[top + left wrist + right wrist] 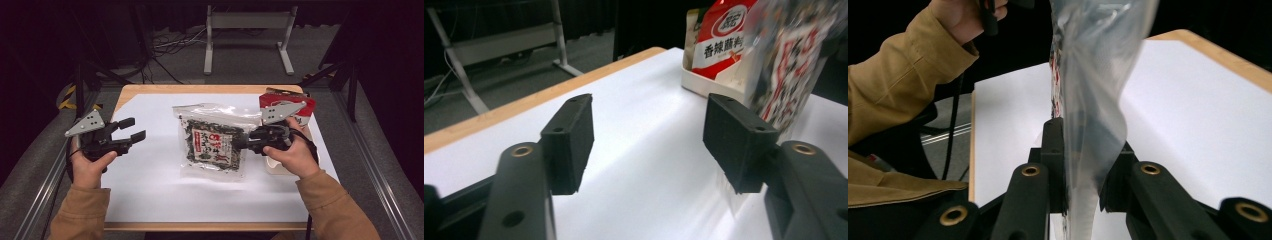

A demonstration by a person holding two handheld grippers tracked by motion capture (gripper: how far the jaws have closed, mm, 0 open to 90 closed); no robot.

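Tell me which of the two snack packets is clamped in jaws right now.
The clear seaweed packet at mid-table: the right gripper is shut on its edge. The red packet stands untouched in the white tray behind.

**Colours and patterns**

Clear bag (212, 140) – dark green-black contents, red-and-white label. Red-and-white packet (295, 107), far right, in a cream tray (709, 82). White sheet (150, 175) on tan wood table (200, 89). Black grippers – grey plates. Tan sleeves (80, 212).
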